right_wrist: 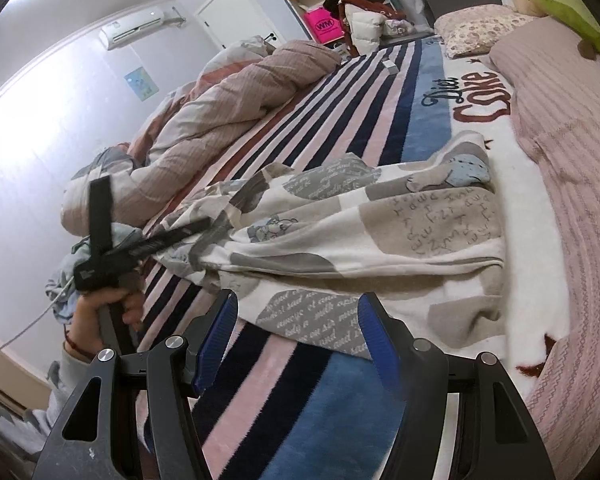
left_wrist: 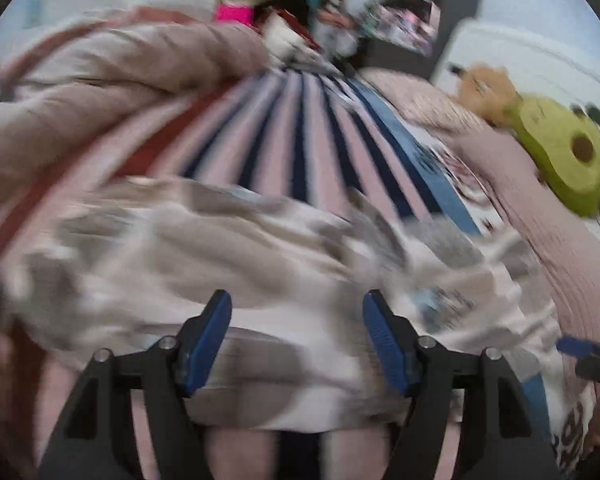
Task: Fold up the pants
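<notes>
The pants [right_wrist: 360, 232] are white with grey and beige patches and lie crumpled on the striped blanket [right_wrist: 340, 120] on the bed. In the left wrist view they [left_wrist: 220, 256] are blurred and fill the middle. My left gripper [left_wrist: 298, 300] is open, its blue pads just above the near edge of the pants. My right gripper [right_wrist: 296, 304] is open, its pads at the near hem of the pants, not closed on it. The left gripper [right_wrist: 148, 240] also shows in the right wrist view, held in a hand at the pants' left end.
A rolled pink duvet [right_wrist: 228, 96] lies along the left side of the bed. Pink pillows [right_wrist: 560, 140] and an avocado plush [left_wrist: 560, 160] lie at the right. Clutter and a pink bag [right_wrist: 324, 24] stand beyond the bed.
</notes>
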Available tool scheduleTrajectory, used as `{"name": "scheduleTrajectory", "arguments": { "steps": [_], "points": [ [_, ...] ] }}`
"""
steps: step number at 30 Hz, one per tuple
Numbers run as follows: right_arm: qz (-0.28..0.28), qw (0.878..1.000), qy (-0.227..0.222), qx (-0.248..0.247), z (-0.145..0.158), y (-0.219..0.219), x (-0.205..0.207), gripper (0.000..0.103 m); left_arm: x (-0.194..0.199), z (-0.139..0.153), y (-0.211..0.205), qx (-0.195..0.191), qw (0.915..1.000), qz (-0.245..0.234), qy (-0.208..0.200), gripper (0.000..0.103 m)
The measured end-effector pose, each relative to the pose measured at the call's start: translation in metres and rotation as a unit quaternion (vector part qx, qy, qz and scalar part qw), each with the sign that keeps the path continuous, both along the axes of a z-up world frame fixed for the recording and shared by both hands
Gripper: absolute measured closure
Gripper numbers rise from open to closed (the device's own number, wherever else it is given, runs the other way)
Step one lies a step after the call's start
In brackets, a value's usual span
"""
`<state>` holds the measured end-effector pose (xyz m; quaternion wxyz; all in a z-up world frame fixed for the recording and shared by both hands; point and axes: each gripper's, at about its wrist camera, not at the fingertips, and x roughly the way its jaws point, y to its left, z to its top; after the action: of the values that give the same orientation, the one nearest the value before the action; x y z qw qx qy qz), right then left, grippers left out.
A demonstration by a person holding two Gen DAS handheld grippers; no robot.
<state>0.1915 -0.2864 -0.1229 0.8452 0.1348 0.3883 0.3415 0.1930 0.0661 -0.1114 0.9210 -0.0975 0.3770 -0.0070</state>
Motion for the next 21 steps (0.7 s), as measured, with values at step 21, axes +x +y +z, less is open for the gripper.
{"name": "scheduleTrajectory", "arguments": {
  "steps": [21],
  "points": [
    [-0.034,0.998,0.022,-0.047,-0.017,0.016,0.014,0.043,0.007,-0.053,0.132,-0.088,0.9794,0.182,0.008,0.064]
  ]
}}
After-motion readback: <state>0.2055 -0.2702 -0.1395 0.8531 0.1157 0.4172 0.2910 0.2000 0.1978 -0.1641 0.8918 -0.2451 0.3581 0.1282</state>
